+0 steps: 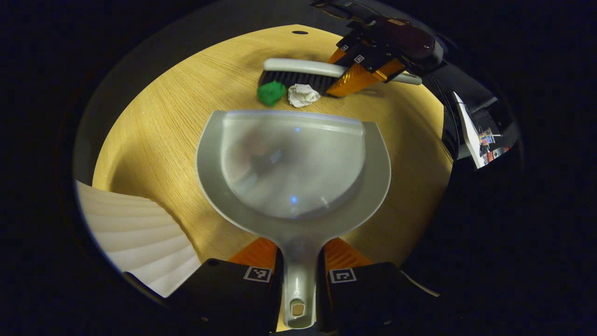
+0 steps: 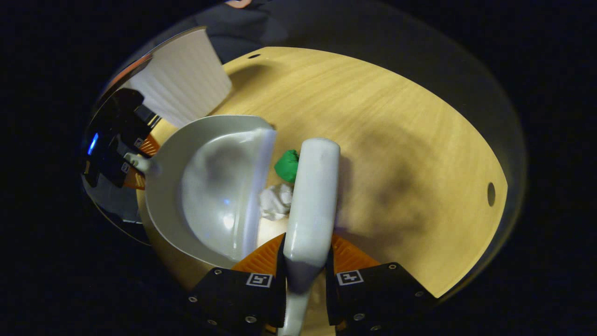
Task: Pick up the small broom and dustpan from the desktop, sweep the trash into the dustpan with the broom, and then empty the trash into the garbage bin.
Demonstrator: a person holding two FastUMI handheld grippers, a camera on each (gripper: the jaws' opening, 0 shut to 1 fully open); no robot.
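Two tools already picked up: left gripper (image 1: 298, 275) clamped on dustpan (image 1: 294, 172) handle, right gripper (image 2: 305, 277) clamped on broom (image 2: 311, 196). Dustpan flat on desktop (image 1: 154, 135), pan empty. Green scrap (image 1: 271, 92) and white paper wad (image 1: 302, 95) between bristles and pan lip, touching bristles. Sweeping, emptying into white bin (image 1: 135, 242) left.

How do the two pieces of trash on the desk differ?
The green scrap is vivid and smooth-looking; the white paper wad is pale and crinkled. In the left gripper view the green one lies farther from the broom's handle end. Both sit between its bristles and the dustpan lip, not yet inside.
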